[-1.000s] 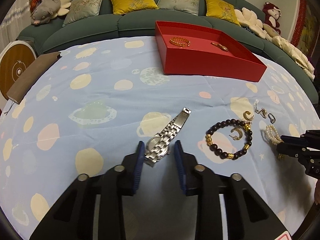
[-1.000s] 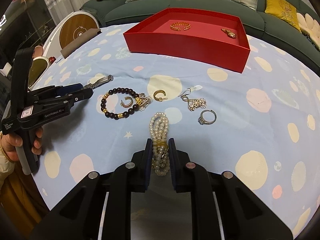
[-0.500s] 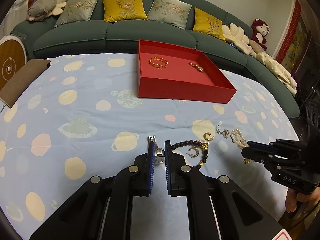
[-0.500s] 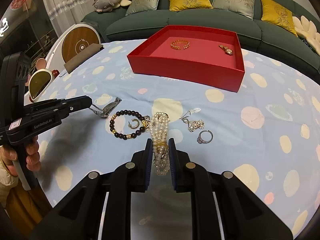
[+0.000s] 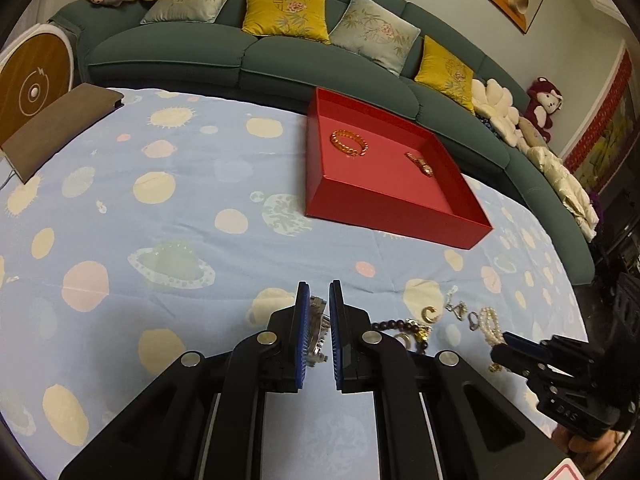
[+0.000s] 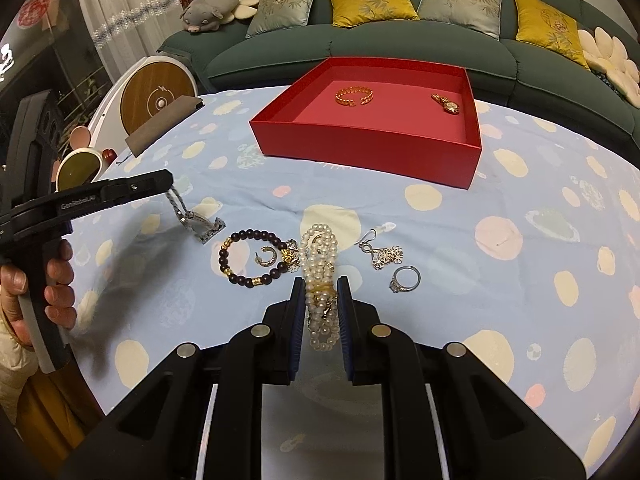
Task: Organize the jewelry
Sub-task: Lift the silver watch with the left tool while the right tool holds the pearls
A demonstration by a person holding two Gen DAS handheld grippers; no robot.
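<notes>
My left gripper (image 5: 319,292) is shut on a silver watch (image 5: 316,330) and holds it above the cloth; in the right wrist view the watch (image 6: 196,222) hangs from that gripper (image 6: 170,178). My right gripper (image 6: 319,282) is shut on a white pearl bracelet (image 6: 320,264), lifted off the table. A red tray (image 6: 372,152) at the far side holds a gold bangle (image 6: 354,96) and a small gold watch (image 6: 446,103). A dark bead bracelet (image 6: 252,258), gold hoop earrings (image 6: 269,258), silver earrings (image 6: 380,250) and a ring (image 6: 405,279) lie on the cloth.
The table has a blue spotted cloth (image 5: 160,216). A brown pad (image 5: 60,128) lies at its far left corner. A green sofa (image 5: 248,56) with cushions runs behind the table. A round wooden-faced device (image 6: 158,100) stands left of the table.
My left gripper closed on the silver watch and lifted it. My right gripper rose with the pearl bracelet. Both views pulled up and back from the table.
</notes>
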